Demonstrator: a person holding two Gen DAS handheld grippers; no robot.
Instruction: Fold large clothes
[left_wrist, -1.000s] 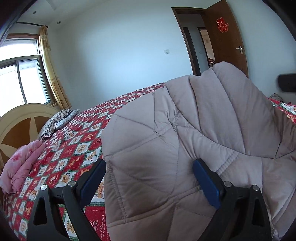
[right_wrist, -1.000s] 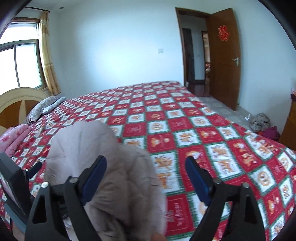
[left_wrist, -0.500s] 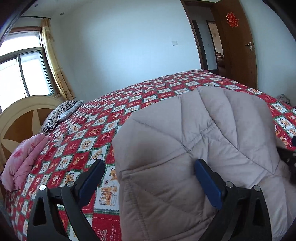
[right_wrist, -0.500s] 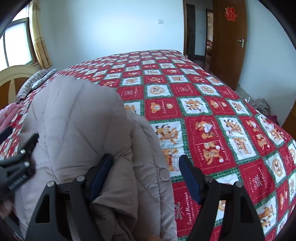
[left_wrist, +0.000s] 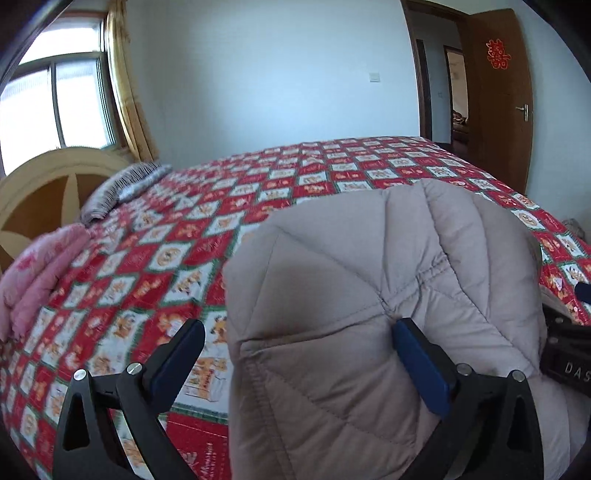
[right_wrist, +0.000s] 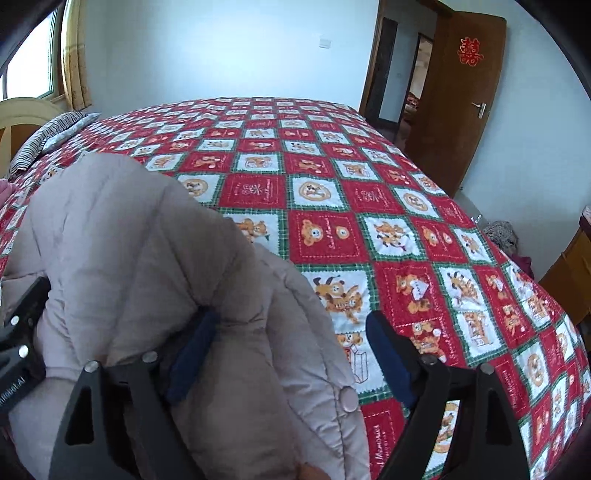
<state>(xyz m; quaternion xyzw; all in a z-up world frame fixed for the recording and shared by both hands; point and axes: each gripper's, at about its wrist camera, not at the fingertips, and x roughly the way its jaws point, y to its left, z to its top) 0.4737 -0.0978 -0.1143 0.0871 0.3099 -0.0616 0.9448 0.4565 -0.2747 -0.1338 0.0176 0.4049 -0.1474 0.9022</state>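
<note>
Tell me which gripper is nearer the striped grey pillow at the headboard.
Left. The left gripper sits at the puffy beige quilted coat's pillow-side edge; the right gripper is at its door-side edge, farther from the striped grey pillow.

Home bedroom: quilted bed (right_wrist: 332, 236), headboard (left_wrist: 40, 184).

Count, both views:
- Quilted beige coat (left_wrist: 388, 295): 1, near edge of bed.
- Bed (right_wrist: 332, 206) with red patchwork cover: 1.
- Striped pillow (left_wrist: 125, 184): 1, far left.
- Pink folded blanket (left_wrist: 37, 273): 1, left edge.
- Claws: 2, left claw (left_wrist: 295, 354) and right claw (right_wrist: 291, 350).
- Wooden door (right_wrist: 454, 107): 1, far right.
- Window (left_wrist: 51, 107): 1, far left.
</note>
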